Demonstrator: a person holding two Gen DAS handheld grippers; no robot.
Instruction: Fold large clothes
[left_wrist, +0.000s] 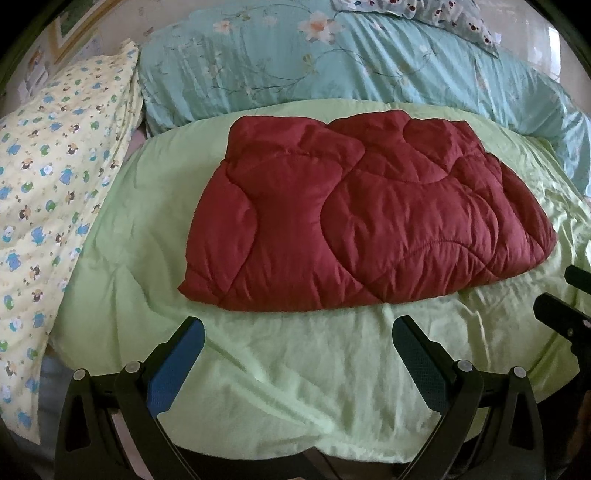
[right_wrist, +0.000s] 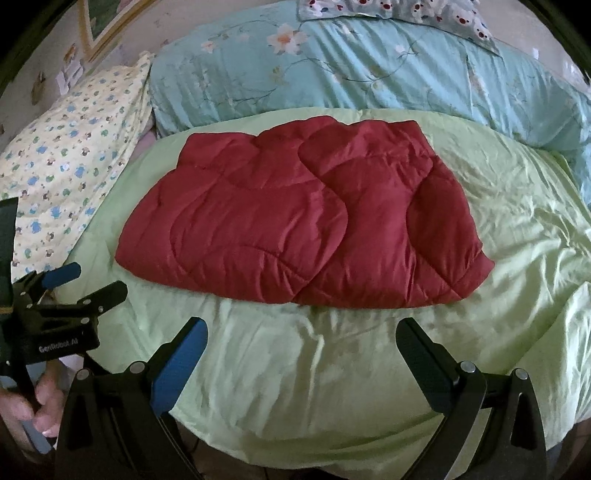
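Observation:
A dark red quilted garment (left_wrist: 362, 218) lies folded into a thick rectangle on the light green bed cover (left_wrist: 277, 387). It also shows in the right wrist view (right_wrist: 303, 229). My left gripper (left_wrist: 297, 328) is open and empty, held above the green cover just short of the garment's near edge. My right gripper (right_wrist: 301, 330) is open and empty too, short of the near edge. In the right wrist view the left gripper (right_wrist: 88, 280) appears at the far left with a hand on it. The right gripper's fingers (left_wrist: 561, 314) show at the right edge of the left wrist view.
A turquoise flowered duvet (left_wrist: 332, 66) lies bunched across the back. A yellow pillow with small animal prints (left_wrist: 55, 192) leans at the left. A bear-print pillow (left_wrist: 443, 14) sits at the back right. The bed's near edge (right_wrist: 332, 461) runs below the grippers.

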